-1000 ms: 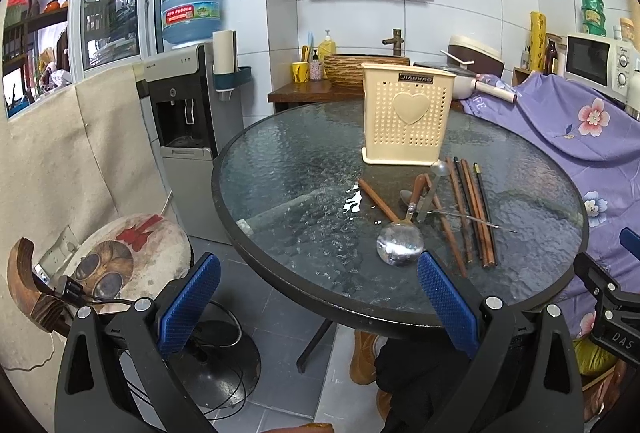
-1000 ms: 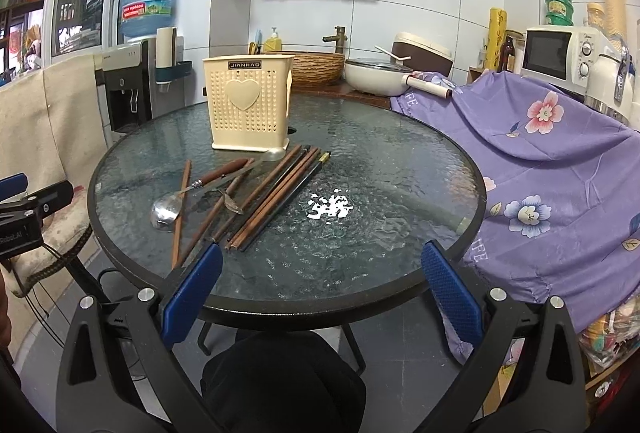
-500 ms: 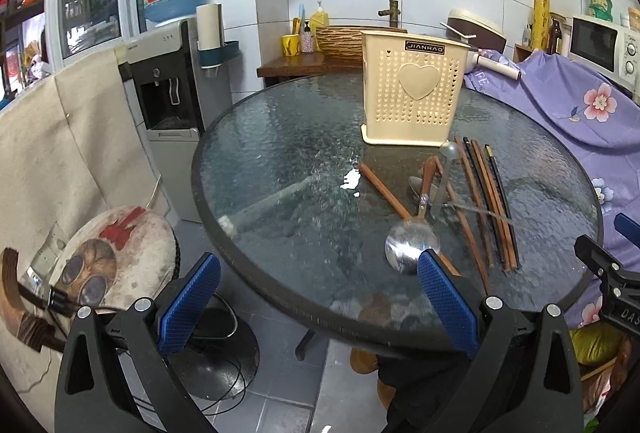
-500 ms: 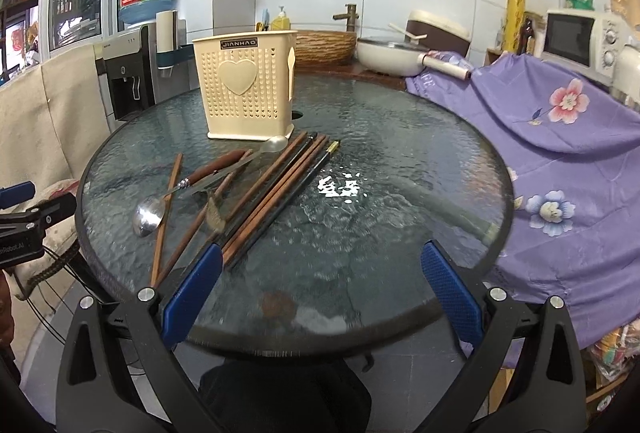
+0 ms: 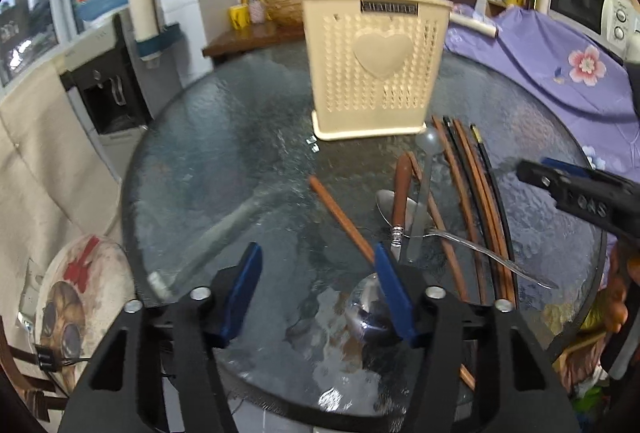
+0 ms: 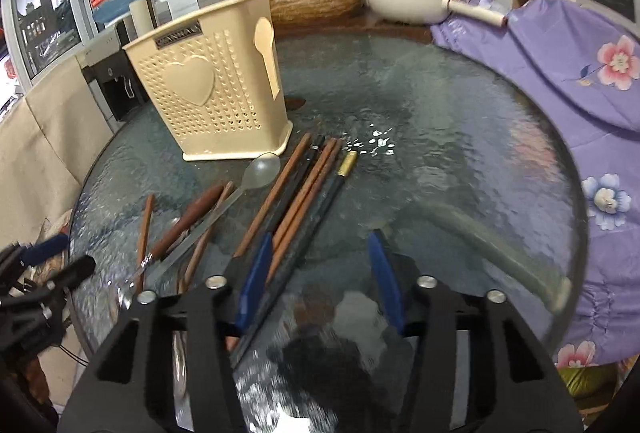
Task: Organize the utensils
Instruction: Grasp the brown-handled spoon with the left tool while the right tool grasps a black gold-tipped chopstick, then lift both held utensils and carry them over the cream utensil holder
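Both the left gripper (image 5: 316, 289) and right gripper (image 6: 320, 273), jaws just narrowed and empty, hover over the glass table (image 6: 460, 153), the chopsticks (image 6: 304, 189) at eleven o'clock of the right one.

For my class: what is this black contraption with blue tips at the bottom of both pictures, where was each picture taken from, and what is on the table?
There is no robot here. A person holds a two-finger gripper in each hand, and a wide-angle camera on each looks forward along its fingers. One picture comes from the left gripper, the other from the right gripper.

Both hang over a round glass table. On it stands a cream utensil holder with a heart on its front. Loose before it lie wooden chopsticks, a clear plastic spoon, a metal ladle with a brown handle, and a thin fork.

Both pairs of fingers have just been closing partway, but nothing is between them; neither holds anything.
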Demonstrator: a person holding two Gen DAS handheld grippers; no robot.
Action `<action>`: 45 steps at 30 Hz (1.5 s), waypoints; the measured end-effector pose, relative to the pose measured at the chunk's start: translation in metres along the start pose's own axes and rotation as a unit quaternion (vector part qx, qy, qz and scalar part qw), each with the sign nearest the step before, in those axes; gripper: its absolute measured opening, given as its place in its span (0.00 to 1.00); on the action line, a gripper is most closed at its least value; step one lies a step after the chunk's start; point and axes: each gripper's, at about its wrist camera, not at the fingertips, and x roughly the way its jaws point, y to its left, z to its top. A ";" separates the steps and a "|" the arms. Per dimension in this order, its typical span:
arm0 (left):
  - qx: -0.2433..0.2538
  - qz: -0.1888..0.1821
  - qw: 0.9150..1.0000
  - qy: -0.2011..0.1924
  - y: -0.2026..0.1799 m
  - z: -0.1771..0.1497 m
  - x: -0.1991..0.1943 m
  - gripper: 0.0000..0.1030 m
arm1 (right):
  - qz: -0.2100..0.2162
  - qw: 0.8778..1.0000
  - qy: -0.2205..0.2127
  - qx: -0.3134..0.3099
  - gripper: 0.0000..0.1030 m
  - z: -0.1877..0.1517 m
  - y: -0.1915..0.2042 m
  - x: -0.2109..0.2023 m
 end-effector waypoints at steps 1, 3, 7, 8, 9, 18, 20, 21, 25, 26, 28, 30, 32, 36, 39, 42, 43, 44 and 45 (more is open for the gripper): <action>-0.001 -0.005 1.000 0.007 0.000 0.001 0.004 0.47 | 0.002 1.000 0.009 0.002 0.42 0.002 0.001 0.006; -0.004 -0.016 1.000 0.015 0.000 0.004 0.008 0.44 | 0.007 1.000 0.025 0.006 0.38 0.007 0.003 0.017; -0.004 -0.028 0.999 0.023 -0.004 0.013 0.017 0.40 | -0.010 0.999 0.043 0.000 0.29 0.014 0.008 0.035; -0.003 -0.031 0.999 0.025 -0.006 0.016 0.020 0.39 | -0.011 0.999 0.048 0.003 0.27 0.015 0.007 0.039; -0.001 -0.034 0.999 0.027 -0.007 0.018 0.022 0.38 | -0.014 0.999 0.052 0.002 0.25 0.015 0.007 0.042; 0.017 -0.047 0.998 0.039 -0.020 0.031 0.042 0.33 | -0.017 0.998 0.065 0.009 0.17 0.025 0.000 0.061; 0.015 -0.047 0.998 0.042 -0.019 0.033 0.044 0.33 | -0.017 0.998 0.067 0.012 0.16 0.031 -0.002 0.066; 0.013 -0.050 0.998 0.044 -0.018 0.034 0.047 0.32 | -0.016 0.997 0.069 0.016 0.15 0.035 -0.004 0.070; 0.009 -0.062 0.996 0.056 -0.019 0.039 0.053 0.28 | -0.021 0.997 0.075 0.018 0.11 0.050 -0.007 0.083; 0.012 -0.062 0.996 0.056 -0.020 0.041 0.054 0.28 | -0.020 0.997 0.077 0.020 0.11 0.053 -0.008 0.085; 0.023 -0.060 0.996 0.056 -0.025 0.045 0.057 0.28 | -0.019 0.996 0.079 0.023 0.10 0.055 -0.007 0.088; 0.032 -0.064 0.996 0.059 -0.030 0.049 0.060 0.28 | -0.016 0.996 0.080 0.024 0.10 0.057 -0.009 0.089; 0.045 -0.069 0.995 0.062 -0.037 0.053 0.063 0.28 | -0.010 0.996 0.079 0.027 0.10 0.056 -0.011 0.089; 0.063 -0.070 0.993 0.065 -0.047 0.058 0.069 0.28 | -0.003 0.996 0.081 0.028 0.10 0.054 -0.012 0.087; 0.073 -0.071 0.992 0.073 -0.056 0.058 0.074 0.28 | -0.003 0.997 0.080 0.022 0.10 0.055 -0.014 0.088; 0.080 -0.067 0.991 0.082 -0.062 0.059 0.083 0.28 | -0.003 0.997 0.078 0.017 0.10 0.054 -0.013 0.088; 0.081 -0.066 0.991 0.084 -0.064 0.060 0.086 0.27 | -0.002 0.997 0.079 0.017 0.10 0.054 -0.013 0.088; 0.083 -0.064 0.991 0.086 -0.065 0.060 0.089 0.27 | 0.000 0.997 0.079 0.017 0.10 0.054 -0.013 0.088; 0.084 -0.064 0.991 0.085 -0.067 0.062 0.092 0.26 | 0.001 0.997 0.080 0.016 0.10 0.054 -0.013 0.088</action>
